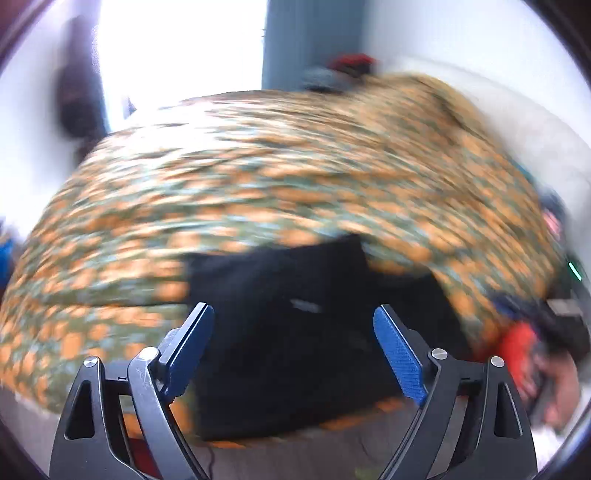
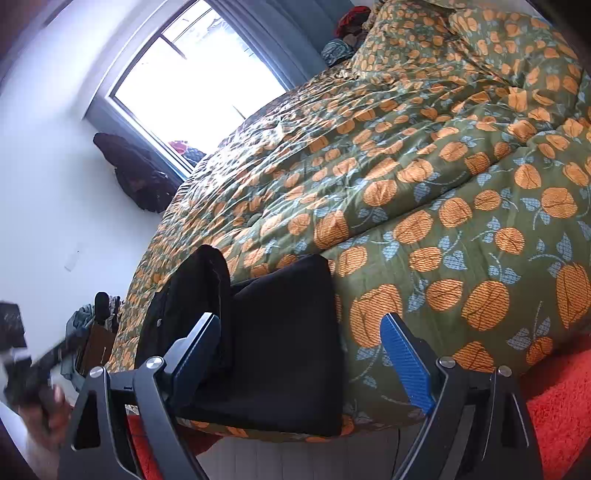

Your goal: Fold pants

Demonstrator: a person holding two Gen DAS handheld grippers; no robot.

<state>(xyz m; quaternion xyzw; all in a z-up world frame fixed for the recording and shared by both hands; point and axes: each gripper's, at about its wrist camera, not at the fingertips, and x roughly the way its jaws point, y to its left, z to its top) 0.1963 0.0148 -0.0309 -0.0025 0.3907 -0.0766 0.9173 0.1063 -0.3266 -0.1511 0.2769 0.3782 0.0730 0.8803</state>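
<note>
The black pants (image 2: 284, 295) lie folded in a compact stack on the bed's near edge, with a thicker fold (image 2: 199, 291) raised on their left side. My right gripper (image 2: 301, 316) hovers just above them, open, with nothing between its blue pads. The left wrist view is motion-blurred. In it the same black pants (image 1: 280, 339) lie below my left gripper (image 1: 293, 308), which is open and empty. The left gripper (image 2: 26, 365), in a person's hand, shows blurred at the left edge of the right wrist view.
A green quilt with orange flowers (image 2: 443, 184) covers the bed. An orange rug (image 2: 557, 406) lies on the floor in front. A bright window (image 2: 195, 85) and a dark hanging garment (image 2: 136, 173) are on the left wall. Clothes (image 2: 351, 22) are piled at the bed's far end.
</note>
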